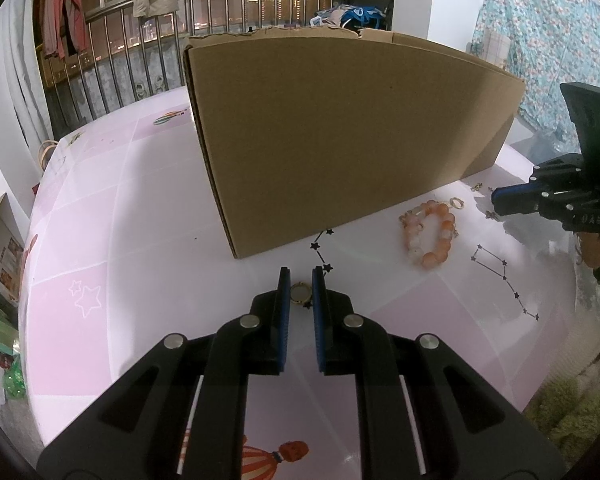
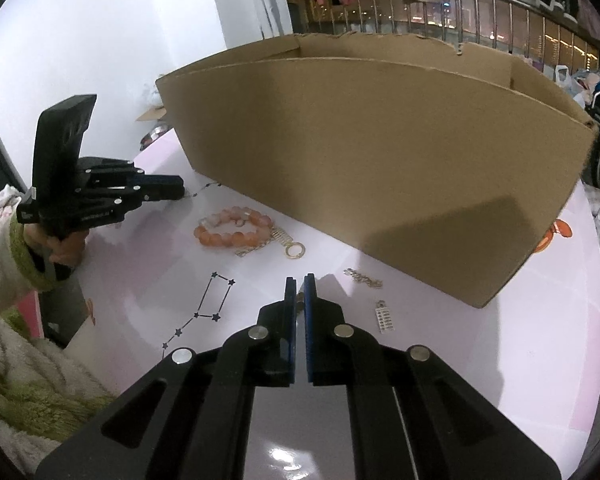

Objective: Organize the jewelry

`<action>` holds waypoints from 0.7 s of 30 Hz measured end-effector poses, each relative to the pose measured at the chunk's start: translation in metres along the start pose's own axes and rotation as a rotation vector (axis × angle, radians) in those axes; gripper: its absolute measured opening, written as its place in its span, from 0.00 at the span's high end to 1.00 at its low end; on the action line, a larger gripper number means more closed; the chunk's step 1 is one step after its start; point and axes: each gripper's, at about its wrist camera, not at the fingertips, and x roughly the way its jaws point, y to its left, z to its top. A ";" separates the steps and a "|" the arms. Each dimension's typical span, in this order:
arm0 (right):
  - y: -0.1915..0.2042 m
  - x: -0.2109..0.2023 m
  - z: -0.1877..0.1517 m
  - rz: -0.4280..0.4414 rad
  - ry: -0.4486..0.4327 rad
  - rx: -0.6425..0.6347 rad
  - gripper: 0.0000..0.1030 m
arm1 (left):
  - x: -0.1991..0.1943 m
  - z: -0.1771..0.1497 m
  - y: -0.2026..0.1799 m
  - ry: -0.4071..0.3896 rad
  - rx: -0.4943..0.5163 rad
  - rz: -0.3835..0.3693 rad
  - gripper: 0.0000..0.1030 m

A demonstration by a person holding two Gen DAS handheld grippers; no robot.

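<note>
Nearest to me, my left tongs [image 1: 301, 274] are pinched down to a narrow gap on a small gold ring [image 1: 300, 293]. Both blue pads touch its sides, and it sits right down at the tabletop [image 1: 140, 240]. My right tongs [image 2: 300, 278] are closed almost pad to pad. There's a small dull glint low in the slit, but I can't tell whether it's a piece I'm holding or just something lying underneath.

A little farther out on the right hand's side, two small silver clips lie flat, one just right of the tips [image 2: 384, 316] and one beyond it [image 2: 366, 276]. Between my two hands lies the orange bead bracelet [image 2: 232, 228], with a gold loop [image 2: 295, 250] at its right end.

Farthest is the cardboard box [image 1: 340, 140], open-topped, and that's the one that matters. It stands dead ahead of the left tongs, with its near corner just beyond the tips. Its long wall runs away to the far right, passing in front of the right tongs too. I judge the left hand is nearer to that corner, so the ring has to lift clear of the tall wall before it goes forward.
</note>
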 end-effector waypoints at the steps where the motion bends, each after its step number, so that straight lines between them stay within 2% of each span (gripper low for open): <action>1: 0.001 0.002 0.000 0.000 0.007 -0.006 0.95 | 0.000 0.001 0.000 0.000 -0.001 -0.001 0.91; 8: 0.009 0.005 0.001 -0.024 0.021 -0.055 0.86 | 0.000 0.000 -0.001 -0.001 -0.003 -0.005 0.91; 11: 0.012 0.003 0.001 -0.038 0.021 -0.079 0.78 | 0.000 0.000 -0.001 -0.002 -0.006 -0.007 0.91; 21: 0.009 0.005 0.001 -0.044 0.030 -0.110 0.78 | 0.001 0.000 -0.003 -0.002 -0.006 -0.007 0.91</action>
